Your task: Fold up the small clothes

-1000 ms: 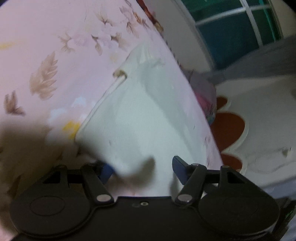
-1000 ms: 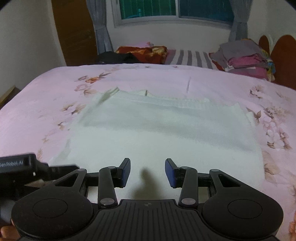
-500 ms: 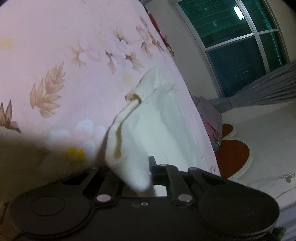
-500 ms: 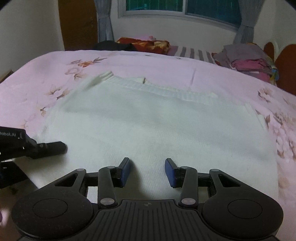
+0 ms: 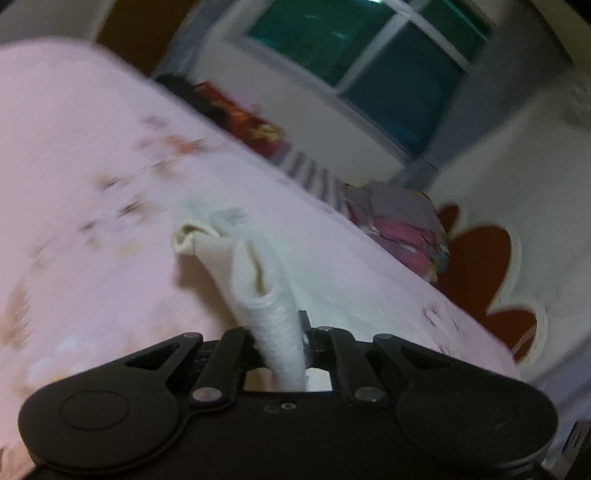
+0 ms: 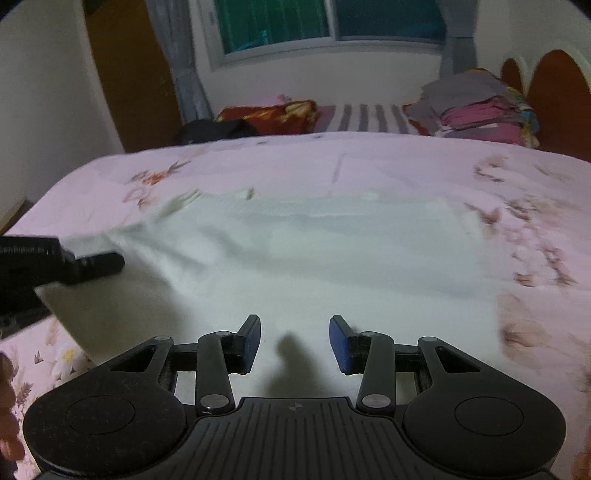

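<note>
White garment (image 5: 258,280) bunched, pinched in left hand-held gripper (image 5: 284,343); right hand-held gripper (image 6: 295,343) agape.

I've got the bed (image 6: 369,162) filling the view, pink floral sheet across it. Behind its far edge, a white wall carries a window (image 6: 332,18) with dark teal panes, grey curtains (image 6: 184,85) hanging at both sides. Left of the window, a brown wooden door (image 6: 129,81). At the bed's far edge I see a red patterned pillow (image 6: 273,114), a striped pillow (image 6: 365,116) beside it, and stacked clothes (image 6: 480,107) rightward, against a red-brown scalloped headboard (image 6: 554,92).
</note>
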